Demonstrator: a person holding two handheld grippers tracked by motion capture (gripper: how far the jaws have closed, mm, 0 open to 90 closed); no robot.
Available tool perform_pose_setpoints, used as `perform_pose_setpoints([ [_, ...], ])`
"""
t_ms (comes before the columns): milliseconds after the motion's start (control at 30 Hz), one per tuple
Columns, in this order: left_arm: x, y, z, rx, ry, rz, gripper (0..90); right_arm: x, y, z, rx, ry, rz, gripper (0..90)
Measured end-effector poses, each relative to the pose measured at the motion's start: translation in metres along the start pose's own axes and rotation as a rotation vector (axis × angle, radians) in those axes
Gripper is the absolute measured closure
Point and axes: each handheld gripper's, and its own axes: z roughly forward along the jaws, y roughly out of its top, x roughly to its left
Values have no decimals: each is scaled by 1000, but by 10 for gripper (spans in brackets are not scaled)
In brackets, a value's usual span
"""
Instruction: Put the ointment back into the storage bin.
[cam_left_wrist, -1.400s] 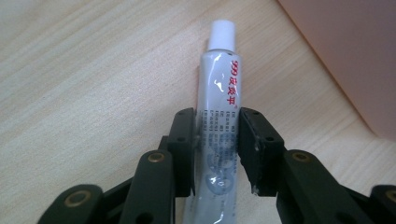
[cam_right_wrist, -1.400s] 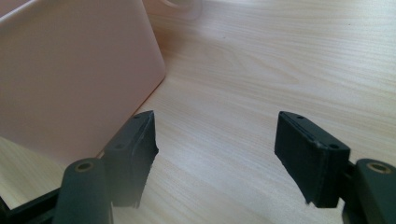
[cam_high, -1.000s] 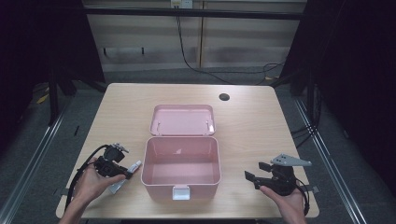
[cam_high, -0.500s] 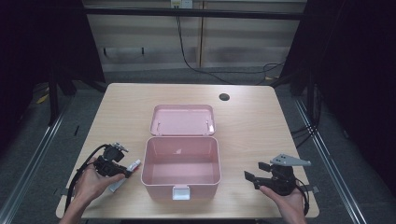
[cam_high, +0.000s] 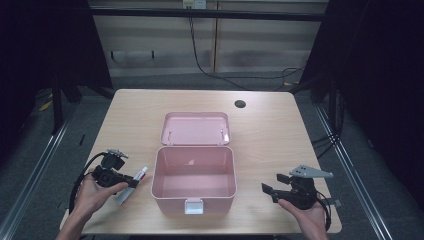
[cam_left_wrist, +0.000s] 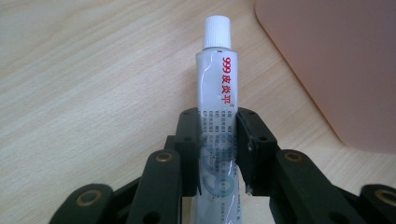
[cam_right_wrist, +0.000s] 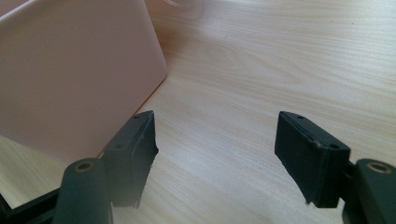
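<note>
Left hand-held gripper (cam_left_wrist: 218, 140) clamps a white tube (cam_left_wrist: 217, 93), tail hidden; right hand-held gripper (cam_right_wrist: 217, 154) gapes wide.

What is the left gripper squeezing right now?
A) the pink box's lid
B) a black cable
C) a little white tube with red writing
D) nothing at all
C: in the left gripper view, the left gripper has its jaws closed on the sides of the white ointment tube, which lies on the table beside the pink box.

the white tube (cam_left_wrist: 219, 116) bears red print reading "999 皮炎平".
</note>
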Motion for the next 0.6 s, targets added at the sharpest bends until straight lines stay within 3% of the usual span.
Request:
perform_pose_setpoints([
  [167,-2,-4,-6,-19,-22,-3,716,0,0,0,1,0,-2,290],
  [367,-5,-7,-18,-22,-26,50,715,0,0,-1,-6,1,-1,290],
  [600,-4,-11,-29,-47,-56,33,715,0,-1,-1,-3,0,-3,289],
])
